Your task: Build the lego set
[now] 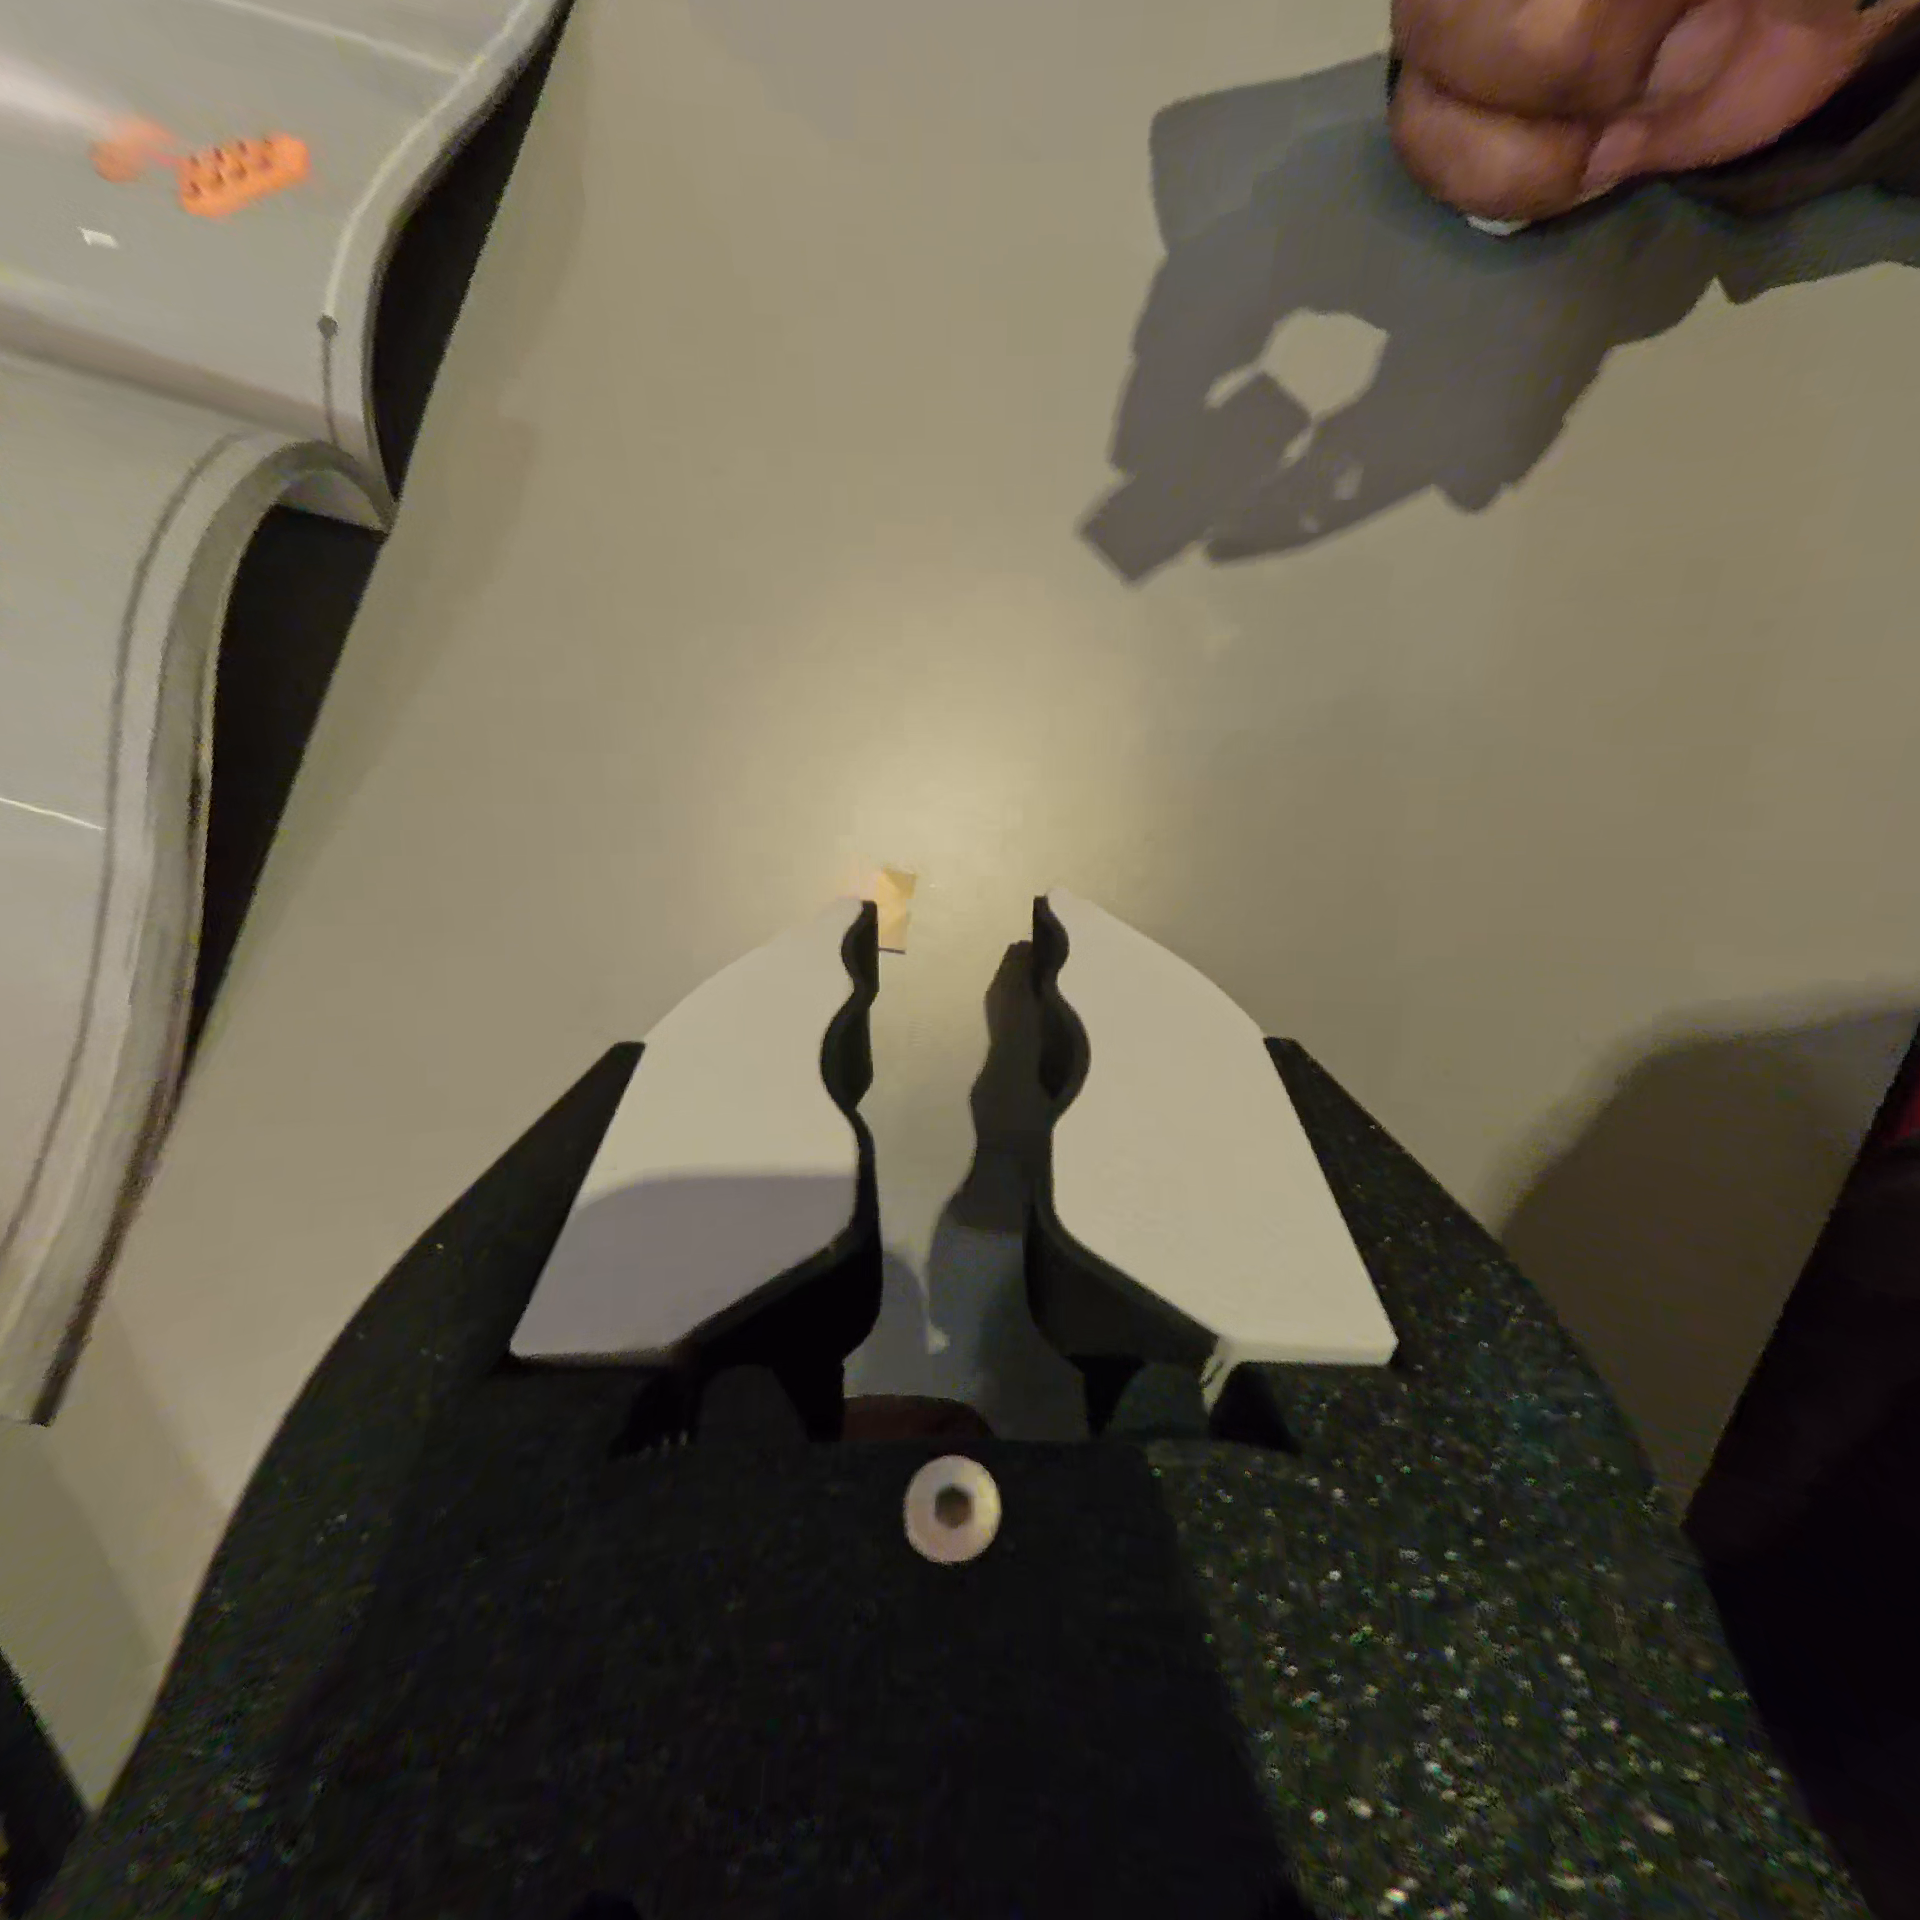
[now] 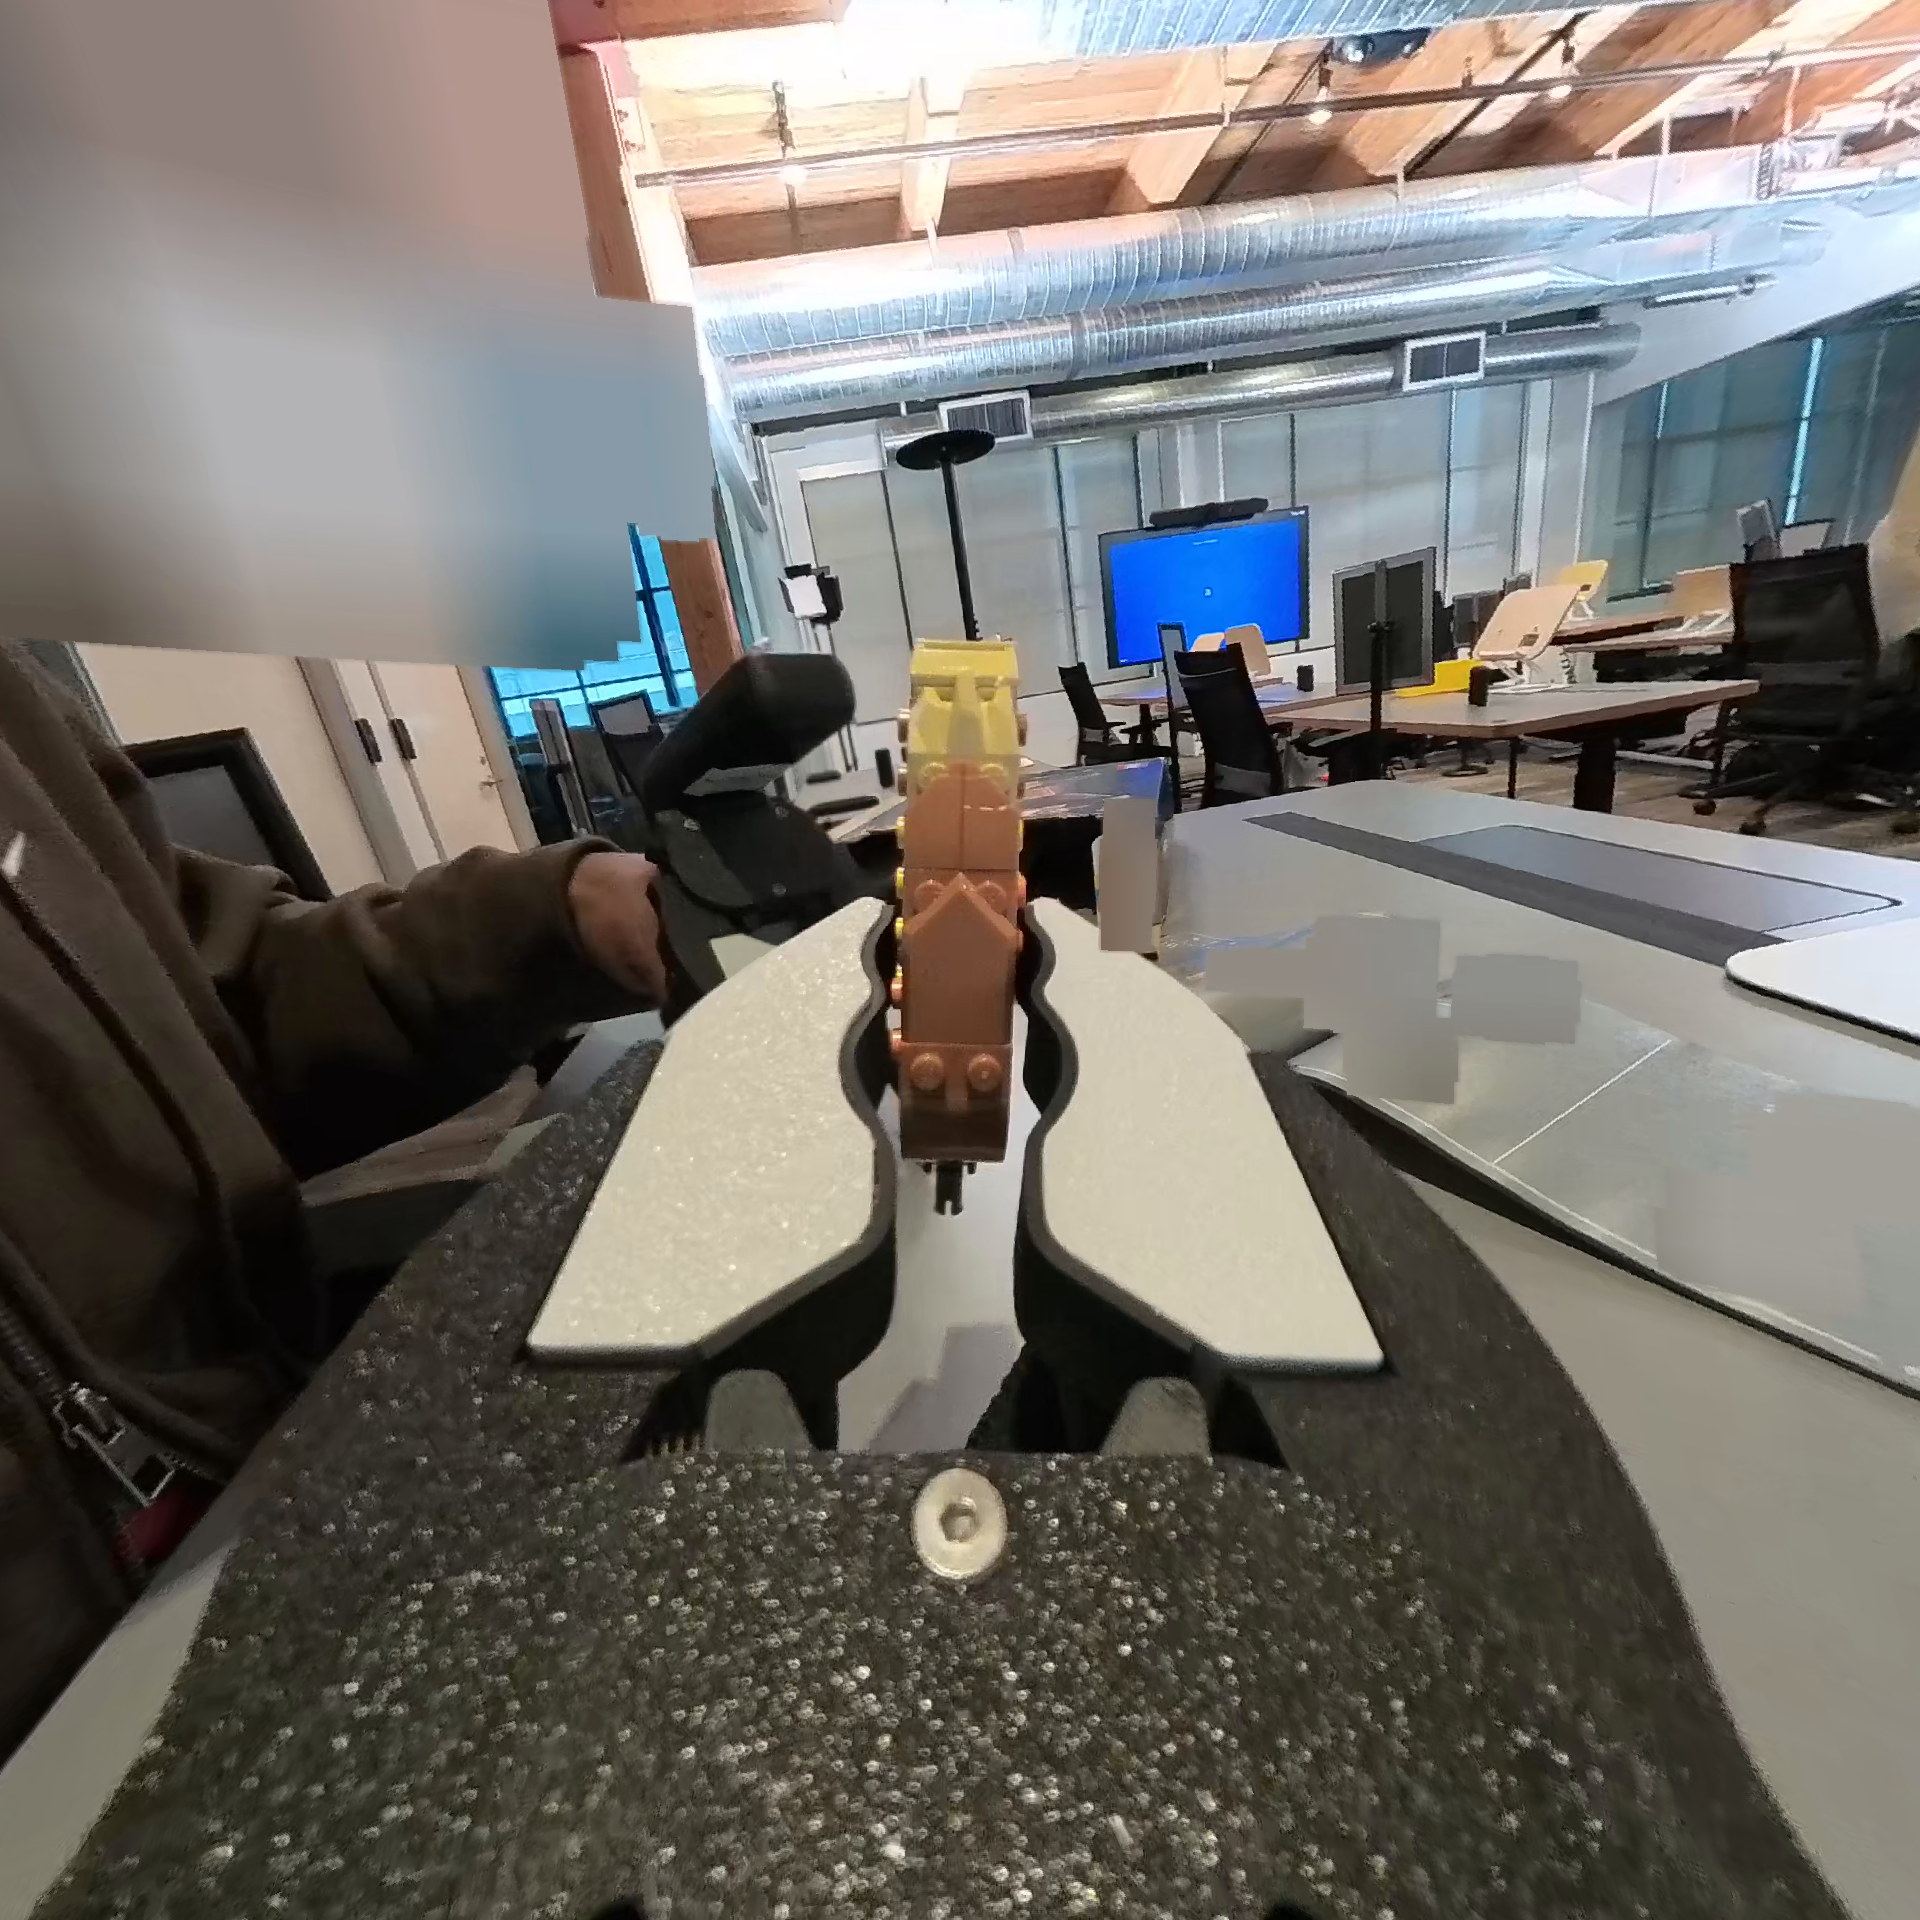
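Observation:
In the right wrist view my right gripper (image 2: 961,920) is shut on a Lego build (image 2: 956,810), a tall column of brown, tan and yellow pieces with studs along its sides. It is held upright above the table. In the left wrist view my left gripper (image 1: 956,914) points down at the pale table (image 1: 935,520) with its jaws apart and nothing between them. A tiny tan Lego piece (image 1: 896,906) lies on the table just beside the left fingertip. Orange Lego pieces (image 1: 244,175) lie far off at the top left on a grey tray (image 1: 208,343).
A person's hand (image 1: 1621,94) shows at the top right of the left wrist view, above the right gripper's shadow. In the right wrist view a sleeved arm (image 2: 416,935) holds the left gripper's black body (image 2: 748,790). A white box (image 2: 1127,873) and clear plastic sheets (image 2: 1610,1143) lie to the right. One gripper's finger ends stand about 20 cm off the other's.

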`<state>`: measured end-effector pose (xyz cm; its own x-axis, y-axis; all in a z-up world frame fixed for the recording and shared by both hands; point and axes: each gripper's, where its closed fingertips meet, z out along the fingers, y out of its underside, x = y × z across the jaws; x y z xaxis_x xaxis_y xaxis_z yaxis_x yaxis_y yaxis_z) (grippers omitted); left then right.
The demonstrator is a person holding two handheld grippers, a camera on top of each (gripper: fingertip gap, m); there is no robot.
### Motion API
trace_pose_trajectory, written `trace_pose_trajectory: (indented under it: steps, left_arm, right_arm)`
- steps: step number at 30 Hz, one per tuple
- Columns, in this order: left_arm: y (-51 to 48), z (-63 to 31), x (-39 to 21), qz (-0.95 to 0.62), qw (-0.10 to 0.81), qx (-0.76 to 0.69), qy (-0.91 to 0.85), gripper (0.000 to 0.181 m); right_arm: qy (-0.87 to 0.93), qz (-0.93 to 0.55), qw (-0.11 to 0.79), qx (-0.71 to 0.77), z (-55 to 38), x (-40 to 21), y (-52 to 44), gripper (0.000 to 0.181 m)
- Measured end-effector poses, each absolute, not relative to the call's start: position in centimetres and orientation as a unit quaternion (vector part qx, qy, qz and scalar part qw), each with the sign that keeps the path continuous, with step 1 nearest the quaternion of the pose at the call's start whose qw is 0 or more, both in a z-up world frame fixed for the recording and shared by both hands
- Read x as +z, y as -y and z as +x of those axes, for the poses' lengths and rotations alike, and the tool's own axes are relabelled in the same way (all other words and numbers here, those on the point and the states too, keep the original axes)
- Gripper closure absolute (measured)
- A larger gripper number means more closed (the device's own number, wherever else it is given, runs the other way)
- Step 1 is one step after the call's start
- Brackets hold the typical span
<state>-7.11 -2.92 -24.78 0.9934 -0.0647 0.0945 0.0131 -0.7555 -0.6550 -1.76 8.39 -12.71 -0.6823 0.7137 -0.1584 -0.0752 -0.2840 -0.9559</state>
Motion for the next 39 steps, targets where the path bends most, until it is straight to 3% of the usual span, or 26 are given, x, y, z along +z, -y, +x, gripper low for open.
trace_pose_trajectory:
  steps: [6, 9, 39]
  left_arm:
    - [3.4, -7.6, -24.0, -0.914, 0.351, -0.060, -0.194, 0.153]
    - [3.5, -9.1, -24.9, -0.917, 0.302, -0.033, -0.259, 0.158]
    - [-0.3, -7.0, -26.1, -0.904, 0.314, 0.029, -0.288, 0.162]
  right_arm:
    - [0.546, -0.309, 0.225, 0.746, -2.1, -13.2, -8.2, 0.160]
    - [0.550, -0.310, 0.208, 0.747, -2.1, -13.4, -8.0, 0.160]
    - [0.568, -0.294, 0.224, 0.735, -1.7, -13.6, -7.5, 0.160]
